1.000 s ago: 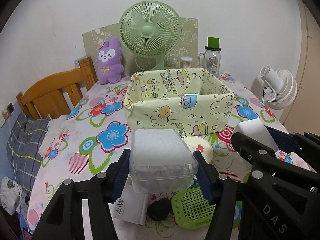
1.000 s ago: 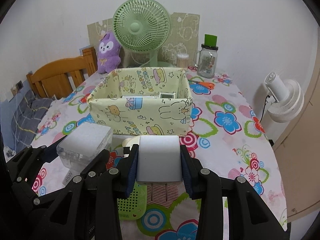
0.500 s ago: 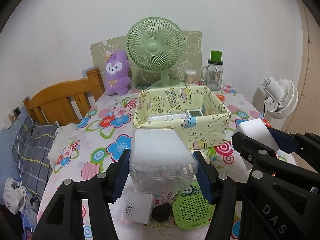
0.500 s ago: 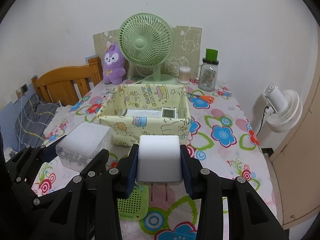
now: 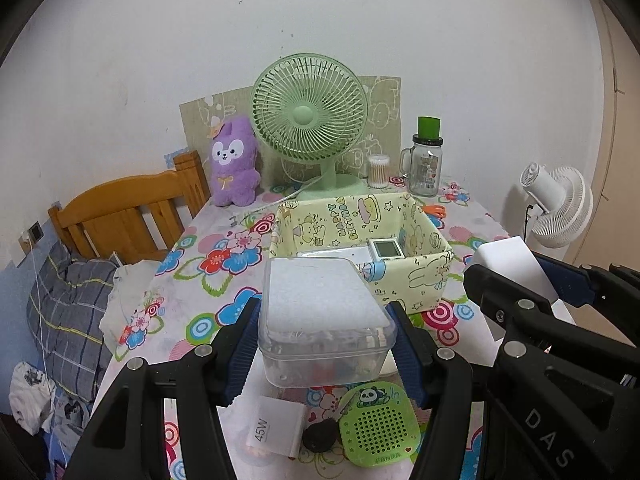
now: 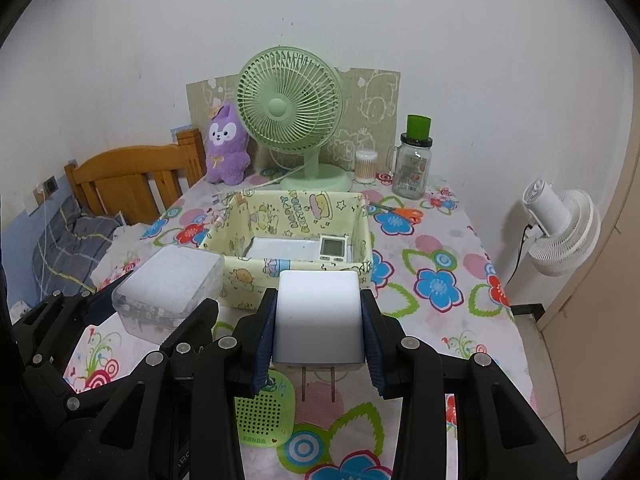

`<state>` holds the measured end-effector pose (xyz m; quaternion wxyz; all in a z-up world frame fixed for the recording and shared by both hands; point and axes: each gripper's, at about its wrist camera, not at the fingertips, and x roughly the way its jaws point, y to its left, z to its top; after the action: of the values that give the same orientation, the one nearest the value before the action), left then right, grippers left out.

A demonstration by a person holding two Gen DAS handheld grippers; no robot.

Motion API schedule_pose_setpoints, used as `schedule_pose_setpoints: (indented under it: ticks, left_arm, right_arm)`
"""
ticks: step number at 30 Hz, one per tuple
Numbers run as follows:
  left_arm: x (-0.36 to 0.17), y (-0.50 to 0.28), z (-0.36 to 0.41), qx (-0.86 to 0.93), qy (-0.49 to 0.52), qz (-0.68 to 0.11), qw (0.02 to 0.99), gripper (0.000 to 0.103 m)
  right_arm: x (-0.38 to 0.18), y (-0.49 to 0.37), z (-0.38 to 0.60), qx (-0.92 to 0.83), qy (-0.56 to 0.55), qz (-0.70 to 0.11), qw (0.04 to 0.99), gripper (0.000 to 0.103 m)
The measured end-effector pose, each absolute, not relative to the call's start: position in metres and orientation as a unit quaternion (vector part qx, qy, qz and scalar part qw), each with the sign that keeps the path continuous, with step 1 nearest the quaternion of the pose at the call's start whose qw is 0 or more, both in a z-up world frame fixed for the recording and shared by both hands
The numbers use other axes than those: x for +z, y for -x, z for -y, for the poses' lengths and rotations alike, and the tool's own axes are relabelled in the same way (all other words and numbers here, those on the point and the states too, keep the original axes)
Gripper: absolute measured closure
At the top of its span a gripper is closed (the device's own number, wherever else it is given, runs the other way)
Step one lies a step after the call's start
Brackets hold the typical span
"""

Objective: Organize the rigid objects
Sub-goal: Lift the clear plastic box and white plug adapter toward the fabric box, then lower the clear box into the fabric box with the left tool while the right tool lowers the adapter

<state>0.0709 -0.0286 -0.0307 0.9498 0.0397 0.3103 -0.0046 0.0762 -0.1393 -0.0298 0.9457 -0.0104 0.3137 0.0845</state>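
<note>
1. The table (image 5: 200,292) wears a flower-print cloth; its near edge is cut off behind the grippers in both views.
2. The green desk fan (image 5: 309,114) stands at the back by the wall, with a purple plush toy (image 5: 233,162) beside it.
3. The yellow fabric bin (image 6: 296,280) sits mid-table; "HAPPY BIRTHDAY" is printed on its inner back wall. Inside lie a flat white item, largely hidden by the front wall, and a small device with a grey screen (image 6: 333,247) whose display is too small to read.
4. The left gripper (image 5: 326,344) is clamped on a clear plastic box (image 5: 324,320) with a frosted lid, held in the air above the table, near side of the bin. Its contents are blurred.
5. The right gripper (image 6: 319,330) is clamped on a white plug adapter (image 6: 319,316), held above the table just in front of the bin, two prongs hanging below. "DAS" shows on its frame in the left view, the rest cut off.
6. A glass mug jar (image 5: 426,168) has a label too small to read.
7. A green perforated panda piece (image 5: 378,426) reads "PANDA".
8. A white charger (image 5: 276,426) is marked "45W".
9. A dark lump (image 5: 320,435) beside it cannot be identified.
</note>
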Motion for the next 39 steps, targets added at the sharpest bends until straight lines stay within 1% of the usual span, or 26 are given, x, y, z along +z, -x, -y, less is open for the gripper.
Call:
schedule_pose_setpoints:
  ticks: [22,39]
  left_arm:
    - [-0.012,-0.107,0.023,-0.014,-0.043,-0.294,0.955,0.040]
    - [-0.013,-0.162,0.016,-0.013,-0.042,-0.300,0.953,0.040]
  right_arm:
    - [-0.007,-0.111,0.131,0.074,0.015,-0.297,0.952,0.061]
    - [-0.006,-0.169,0.125,0.074,0.010,-0.300,0.951,0.061]
